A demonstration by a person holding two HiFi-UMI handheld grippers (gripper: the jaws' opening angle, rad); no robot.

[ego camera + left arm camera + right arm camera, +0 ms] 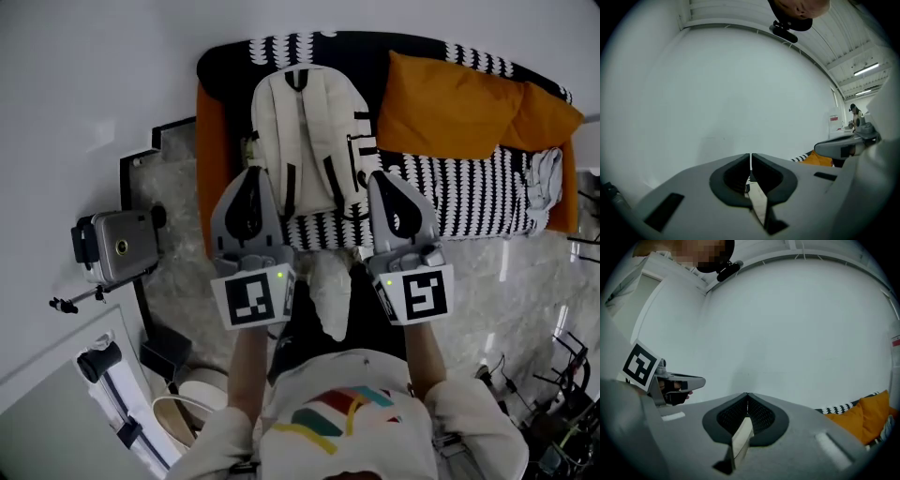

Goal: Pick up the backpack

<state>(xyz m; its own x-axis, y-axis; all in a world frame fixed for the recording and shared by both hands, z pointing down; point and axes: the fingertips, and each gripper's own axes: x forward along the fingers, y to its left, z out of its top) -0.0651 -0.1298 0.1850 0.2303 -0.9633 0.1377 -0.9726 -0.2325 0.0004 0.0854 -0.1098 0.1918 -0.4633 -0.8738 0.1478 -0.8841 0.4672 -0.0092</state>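
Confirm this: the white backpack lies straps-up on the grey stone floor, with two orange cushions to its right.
One thing is wrong. The backpack lies straps-up on the black-and-white patterned cover, not on the floor; the head view shows this. The two orange cushions are indeed to its right.

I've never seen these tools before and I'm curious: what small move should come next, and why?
Probably raise both grippers together, with the jaws held closed. The left gripper and the right gripper each look clamped on a cream strap, while the backpack lies flat on the patterned bed cover.
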